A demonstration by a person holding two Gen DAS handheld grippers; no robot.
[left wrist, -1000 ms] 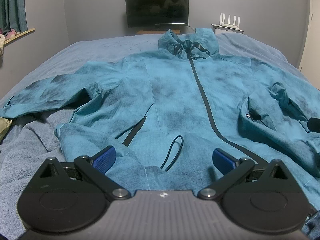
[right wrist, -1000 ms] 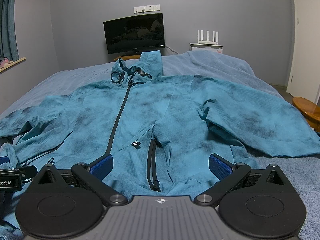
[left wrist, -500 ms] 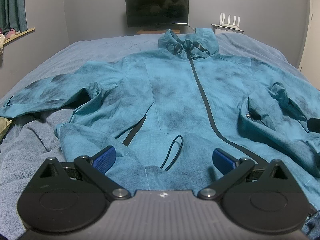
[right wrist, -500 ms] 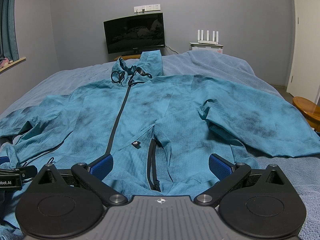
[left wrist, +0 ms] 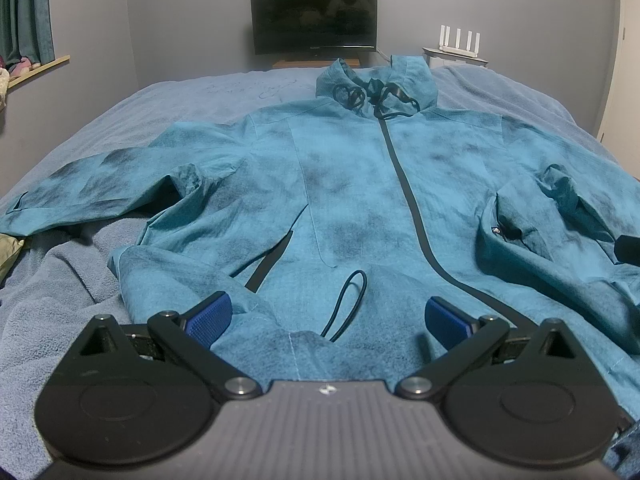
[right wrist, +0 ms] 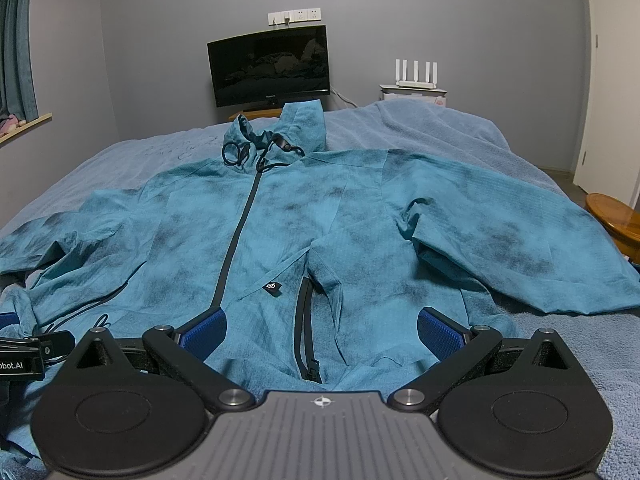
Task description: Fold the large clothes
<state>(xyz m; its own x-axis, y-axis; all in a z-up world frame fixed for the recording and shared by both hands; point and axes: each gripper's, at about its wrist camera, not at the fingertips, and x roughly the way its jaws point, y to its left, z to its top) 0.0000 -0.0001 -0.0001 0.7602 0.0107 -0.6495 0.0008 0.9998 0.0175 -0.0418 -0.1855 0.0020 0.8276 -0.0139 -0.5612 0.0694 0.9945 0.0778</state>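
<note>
A teal hooded jacket (left wrist: 348, 184) with dark smudges lies face up on the bed, zipped, its sleeves spread to both sides. My left gripper (left wrist: 328, 320) hovers open over the hem on the jacket's left half, beside a black cord loop (left wrist: 348, 300). Over the hem on the other half of the jacket (right wrist: 328, 240), my right gripper (right wrist: 322, 328) stands open, with a black pocket zip (right wrist: 308, 328) between its blue pads. Nothing is held by either. The left gripper's body shows at the left edge of the right wrist view.
The jacket rests on a blue-grey blanket (left wrist: 68, 280) over a wide bed. A dark monitor (left wrist: 314, 18) and a white router (left wrist: 458, 42) stand beyond the far end. A round wooden stool (right wrist: 618, 216) sits at the right bedside; a window ledge (left wrist: 38, 70) lies left.
</note>
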